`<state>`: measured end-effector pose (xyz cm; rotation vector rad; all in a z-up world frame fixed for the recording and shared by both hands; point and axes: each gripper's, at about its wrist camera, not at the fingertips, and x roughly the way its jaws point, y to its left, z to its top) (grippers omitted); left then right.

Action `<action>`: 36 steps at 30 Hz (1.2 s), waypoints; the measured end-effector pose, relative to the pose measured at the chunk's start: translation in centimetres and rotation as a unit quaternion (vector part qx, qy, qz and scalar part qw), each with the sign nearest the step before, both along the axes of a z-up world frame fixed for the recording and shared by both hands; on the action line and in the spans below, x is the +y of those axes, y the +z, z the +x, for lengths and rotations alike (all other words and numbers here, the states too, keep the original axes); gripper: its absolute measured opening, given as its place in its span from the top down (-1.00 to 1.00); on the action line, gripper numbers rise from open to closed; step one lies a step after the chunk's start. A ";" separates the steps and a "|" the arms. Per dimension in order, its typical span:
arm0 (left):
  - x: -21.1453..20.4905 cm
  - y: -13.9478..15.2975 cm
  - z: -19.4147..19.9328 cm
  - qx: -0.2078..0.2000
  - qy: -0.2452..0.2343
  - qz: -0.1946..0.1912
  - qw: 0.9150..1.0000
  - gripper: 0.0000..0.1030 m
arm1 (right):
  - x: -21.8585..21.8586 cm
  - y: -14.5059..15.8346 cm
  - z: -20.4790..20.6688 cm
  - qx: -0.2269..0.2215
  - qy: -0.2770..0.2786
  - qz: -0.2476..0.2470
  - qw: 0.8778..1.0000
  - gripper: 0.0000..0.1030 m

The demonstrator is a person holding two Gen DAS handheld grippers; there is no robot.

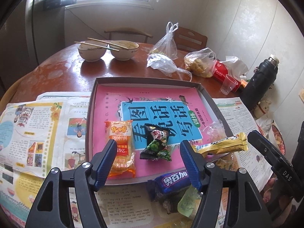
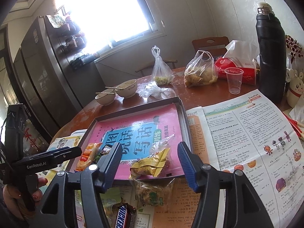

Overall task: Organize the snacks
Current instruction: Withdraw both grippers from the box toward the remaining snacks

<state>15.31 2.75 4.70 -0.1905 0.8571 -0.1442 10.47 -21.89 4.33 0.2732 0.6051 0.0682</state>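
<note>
A shallow grey box (image 1: 93, 102) (image 2: 182, 110) lined with a pink book lies on the table. Inside it rest an orange rice-cracker pack (image 1: 121, 148) (image 2: 88, 155), a black green-pea packet (image 1: 157, 144) and a gold wrapped bar (image 1: 222, 145) (image 2: 152, 164). My left gripper (image 1: 148, 152) hovers open above the pea packet, touching nothing. My right gripper (image 2: 150, 153) hangs open over the gold bar, pads clear of it. In front of the box lie a blue cookie pack (image 1: 172, 182), a Snickers bar (image 2: 123, 216) and a clear-wrapped snack (image 2: 153, 191).
Newspapers (image 1: 38, 129) (image 2: 247, 136) cover the near table. Behind the box stand two bowls with chopsticks (image 1: 106, 51) (image 2: 115, 91), plastic bags (image 1: 165, 57) (image 2: 199, 74), a tissue pack (image 2: 239, 66), a plastic cup (image 2: 234, 82) and a black flask (image 2: 271, 53). A hand (image 2: 36, 188) holds the left tool.
</note>
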 end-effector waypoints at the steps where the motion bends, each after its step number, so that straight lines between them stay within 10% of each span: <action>1: 0.0 0.1 -0.2 -0.001 0.000 0.001 1.000 -0.38 | 0.0 0.0 -0.2 -0.002 0.000 0.000 1.000 -0.18; 36: 0.2 -0.2 -6.5 -0.023 0.017 0.011 1.000 -0.51 | 1.5 -0.3 -3.7 -0.013 0.027 -0.014 0.999 -0.34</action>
